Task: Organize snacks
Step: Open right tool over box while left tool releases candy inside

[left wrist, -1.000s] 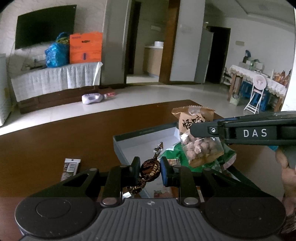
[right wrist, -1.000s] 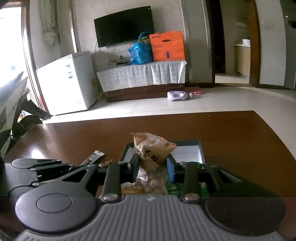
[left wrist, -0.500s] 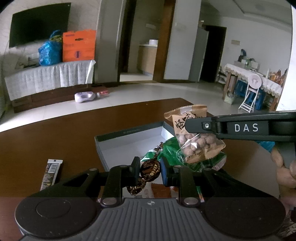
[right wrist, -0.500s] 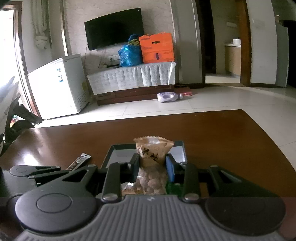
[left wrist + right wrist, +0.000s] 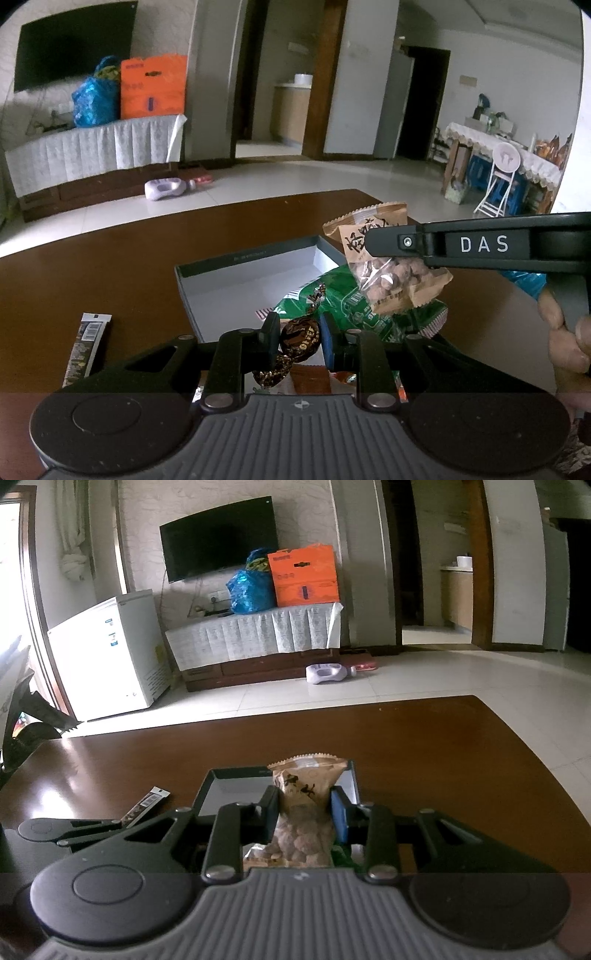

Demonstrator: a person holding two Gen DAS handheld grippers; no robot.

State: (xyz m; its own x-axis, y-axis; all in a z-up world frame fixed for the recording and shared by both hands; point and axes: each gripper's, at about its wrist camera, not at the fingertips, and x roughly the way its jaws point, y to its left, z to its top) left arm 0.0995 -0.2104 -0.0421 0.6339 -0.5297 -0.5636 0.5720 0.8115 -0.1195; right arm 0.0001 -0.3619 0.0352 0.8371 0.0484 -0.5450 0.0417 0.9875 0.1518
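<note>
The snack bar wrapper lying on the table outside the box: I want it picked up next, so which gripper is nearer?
Left. The left gripper sits just right of the wrapper; the right gripper is farther right, over the box.

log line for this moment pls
left gripper: shut on toffee candy | right gripper: shut on nut bag | both above open box

Brown nut packet (image 5: 303, 812) and dark wrapped candy (image 5: 300, 338) held above grey box (image 5: 243, 258).
</note>
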